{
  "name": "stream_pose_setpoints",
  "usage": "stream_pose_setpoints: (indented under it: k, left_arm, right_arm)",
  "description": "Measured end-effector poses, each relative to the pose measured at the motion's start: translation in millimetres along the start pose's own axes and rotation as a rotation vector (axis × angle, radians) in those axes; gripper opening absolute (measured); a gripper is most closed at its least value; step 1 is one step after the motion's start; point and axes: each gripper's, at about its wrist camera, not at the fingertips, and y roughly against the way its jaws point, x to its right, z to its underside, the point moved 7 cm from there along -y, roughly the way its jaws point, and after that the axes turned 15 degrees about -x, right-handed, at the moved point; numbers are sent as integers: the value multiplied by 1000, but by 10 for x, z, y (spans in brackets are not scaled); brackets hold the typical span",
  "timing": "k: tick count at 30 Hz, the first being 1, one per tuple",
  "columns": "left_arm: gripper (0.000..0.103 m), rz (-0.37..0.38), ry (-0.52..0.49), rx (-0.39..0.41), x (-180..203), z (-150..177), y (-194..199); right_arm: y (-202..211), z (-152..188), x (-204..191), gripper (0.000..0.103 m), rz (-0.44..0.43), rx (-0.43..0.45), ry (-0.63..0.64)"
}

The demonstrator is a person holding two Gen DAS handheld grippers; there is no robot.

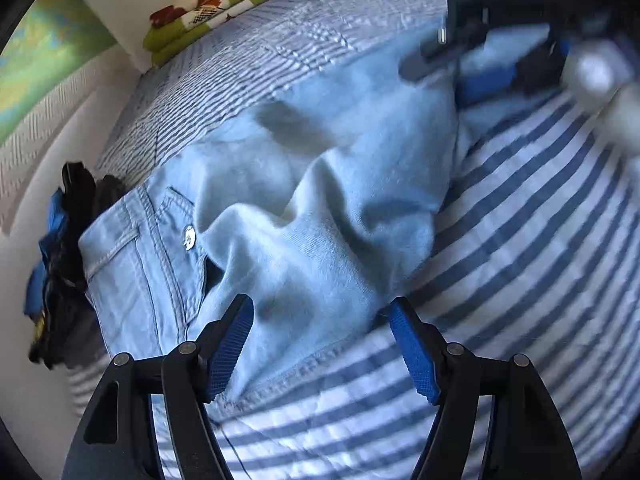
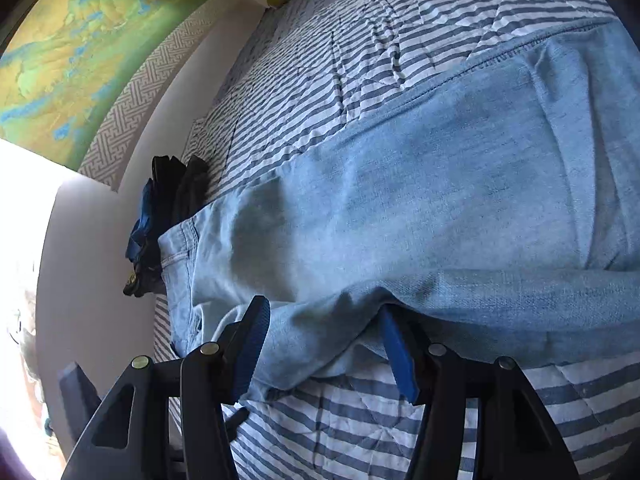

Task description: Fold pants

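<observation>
Lying rumpled, jeans [image 1: 320, 208] (on striped quilt [image 1: 520, 240])

Pants [image 2: 400, 208] spread on quilt [image 2: 360, 32]; clothes heap [image 2: 168, 216] beside waistband; folded blankets [image 1: 224, 4] far end.

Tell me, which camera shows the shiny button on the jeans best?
The left wrist view: the metal button sits in plain sight beside the waistband of the light blue jeans. In the right wrist view, folded denim hides it.
</observation>
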Motion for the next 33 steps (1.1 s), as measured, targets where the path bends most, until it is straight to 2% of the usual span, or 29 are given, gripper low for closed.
stream_pose_setpoints:
  k: [1,3,4,5,8,11,13,15,19,22,25,27,29,31,33]
  left_arm:
    - [55,-7,-8,-15,7,-48,-88]
    - [35,48,24,2,-37,-123,-117]
    - [18,43,39,-29,-83,-142,-155]
    - [15,49,39,-38,-103,-153,-145]
    - [9,156,72,-21,-232,-142,8]
    - [7,265,127,-2,-450,-55,202]
    - [7,312,139,13,-550,19,357]
    - [7,318,128,12,-569,109,485]
    - [7,307,86,-10,-507,254,596]
    - [7,306,80,-13,-503,185,550]
    - [7,312,88,-17,-488,191,533]
    - [13,322,86,-22,-497,221,513]
    - [35,348,78,-11,-570,373,554]
    - [49,335,120,23,-812,606,576]
    - [49,347,224,25,-1170,846,512]
  right_arm:
    - [15,2,-8,53,-6,-1,0]
    - [48,15,-14,53,-12,-9,8]
    - [67,21,-7,53,-9,-10,11]
    - [79,30,1,53,-9,-12,10]
    - [101,99,7,53,-34,-21,8]
    - [99,315,-109,53,-48,-44,79]
    - [84,510,-238,53,-42,-51,170]
    - [28,679,-350,53,-44,-69,237]
    - [-132,914,-684,53,-150,-101,332]
    - [-178,987,-958,53,-123,-49,419]
    - [-244,924,-1062,53,-95,-23,432]
    - [-326,857,-1053,51,-94,-40,412]
    - [-415,881,-1021,47,-104,-85,411]
    - [-444,923,-959,47,-90,-100,428]
    - [-463,947,-904,47,-94,-108,424]
